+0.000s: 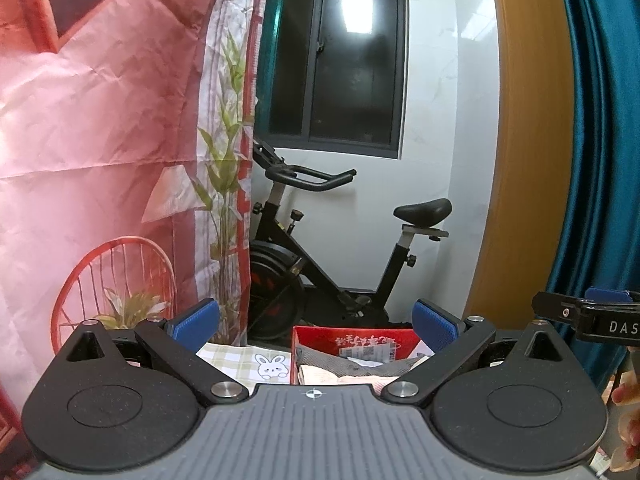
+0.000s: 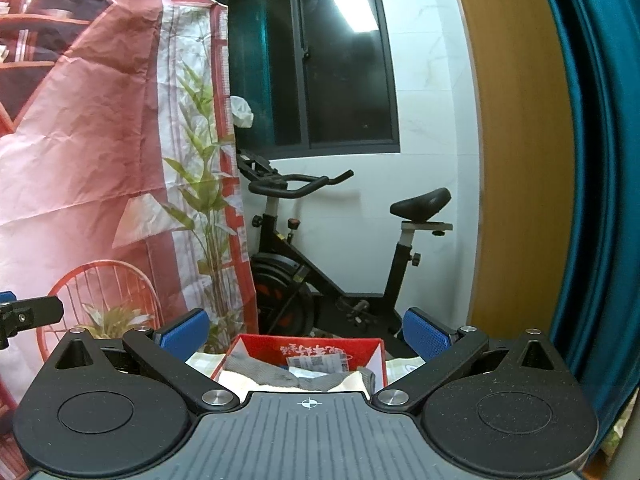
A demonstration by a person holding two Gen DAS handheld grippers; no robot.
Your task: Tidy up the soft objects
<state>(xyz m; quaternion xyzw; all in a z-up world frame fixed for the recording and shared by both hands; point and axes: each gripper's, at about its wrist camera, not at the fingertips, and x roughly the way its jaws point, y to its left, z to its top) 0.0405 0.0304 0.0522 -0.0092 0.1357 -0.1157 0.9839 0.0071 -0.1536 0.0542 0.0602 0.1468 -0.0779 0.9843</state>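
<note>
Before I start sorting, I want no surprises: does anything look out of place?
Nothing stands out. The red box sits upright with grey and cream cloths piled loosely inside; both grippers are open and empty.

I see blue pads (image 1: 196, 319) on my black grippers. The box (image 2: 308, 350) ahead is red with white lettering, holding grey and cream cloths (image 2: 280, 376). The tablecloth (image 1: 244, 360) is green-checked with a white rabbit. Far off stands a black exercise bike (image 1: 340, 248); left hangs a pink printed backdrop (image 1: 100, 120), right a teal curtain (image 1: 600, 140).
</note>
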